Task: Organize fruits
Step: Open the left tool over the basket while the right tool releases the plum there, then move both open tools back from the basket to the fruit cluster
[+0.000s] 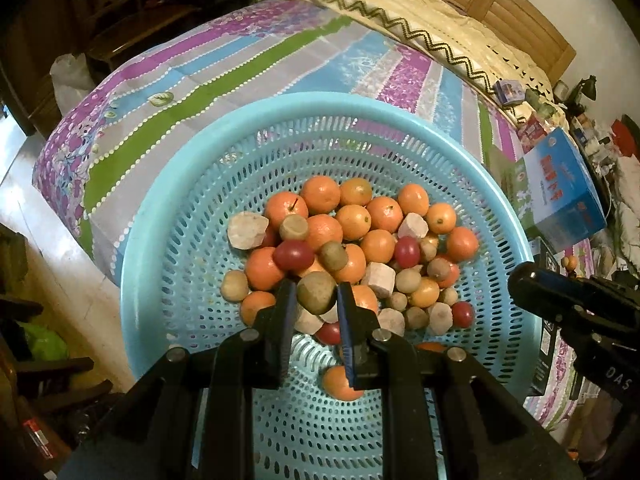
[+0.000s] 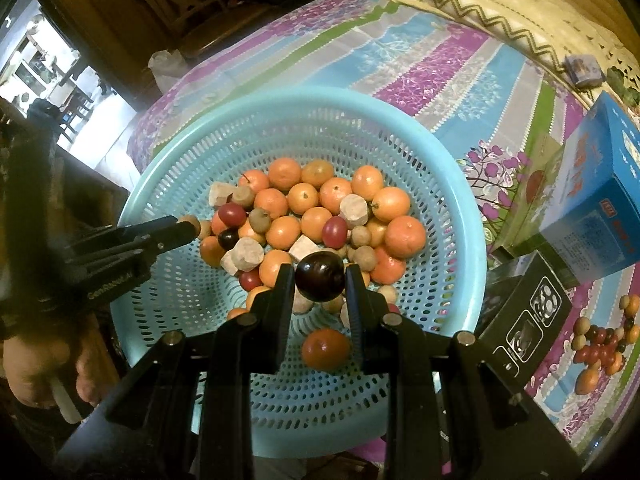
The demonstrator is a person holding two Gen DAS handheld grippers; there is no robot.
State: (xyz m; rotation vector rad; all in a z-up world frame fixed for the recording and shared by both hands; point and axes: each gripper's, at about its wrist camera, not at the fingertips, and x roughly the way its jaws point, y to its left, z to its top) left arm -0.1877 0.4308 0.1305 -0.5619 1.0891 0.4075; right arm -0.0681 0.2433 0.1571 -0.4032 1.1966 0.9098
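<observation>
From the left wrist camera, the left gripper points steeply down over a round, light blue perforated basket, its two black fingers closed on a small brownish-green round fruit held just above the heap. The basket sits on a bed with a striped purple, blue and green cover. Inside lies a pile of oranges, small red fruits, tan round fruits and pale cut chunks; one orange lies apart, nearer the camera. At the right edge the other gripper's black body enters, with a blue box beyond it. From the right wrist camera, the right gripper hangs over the same basket, its fingers clamped on a dark, glossy, almost black round fruit. At left, the left gripper reaches in sideways, a tan fruit at its tip, and a hand shows below it. A blue box and a black box stand right of the basket, with a small cluster of sorted fruit on the cover beyond them.
</observation>
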